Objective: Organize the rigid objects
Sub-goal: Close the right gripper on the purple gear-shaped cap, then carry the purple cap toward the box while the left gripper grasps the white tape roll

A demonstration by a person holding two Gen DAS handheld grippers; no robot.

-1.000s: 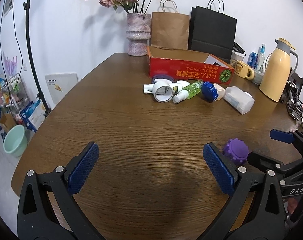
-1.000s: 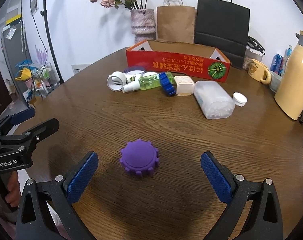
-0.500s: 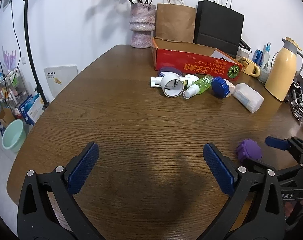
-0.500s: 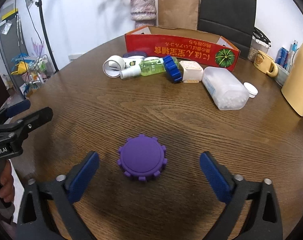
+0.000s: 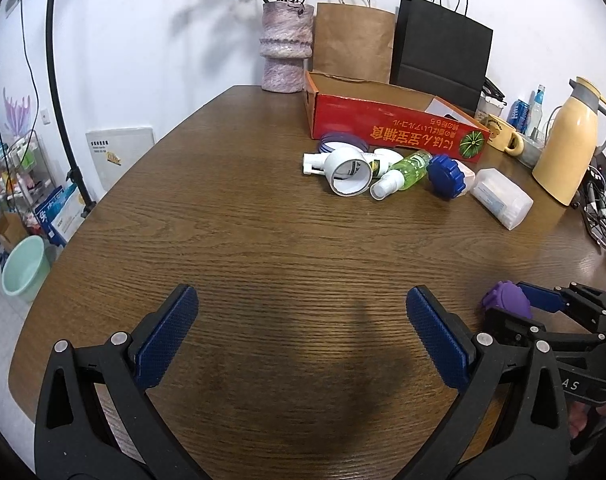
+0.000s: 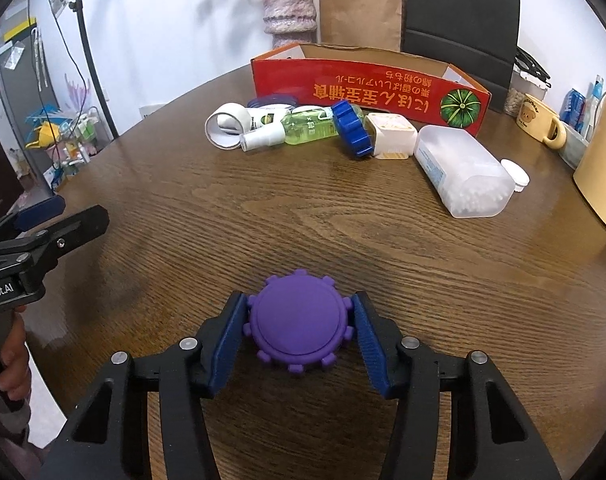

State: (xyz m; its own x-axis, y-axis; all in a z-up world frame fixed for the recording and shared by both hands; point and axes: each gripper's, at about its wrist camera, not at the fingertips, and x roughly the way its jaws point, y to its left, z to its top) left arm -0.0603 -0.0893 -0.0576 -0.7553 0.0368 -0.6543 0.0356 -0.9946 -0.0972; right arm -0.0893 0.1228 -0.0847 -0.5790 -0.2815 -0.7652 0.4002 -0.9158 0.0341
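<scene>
Purple lid [image 6: 297, 321] sits on the wooden table [image 6: 343, 232] near the person, clamped between the two pads of the right gripper [image 6: 299, 334]. The left gripper [image 5: 299, 336] hovers over bare wood, its fingers wide apart and holding nothing. By my reading the sorting has barely begun: the spray bottle [image 6: 291, 130], blue lid [image 6: 351, 129], white tube [image 6: 227, 124], square tub [image 6: 391, 136] and clear container [image 6: 461, 176] lie outside the red box [image 6: 367, 94].
</scene>
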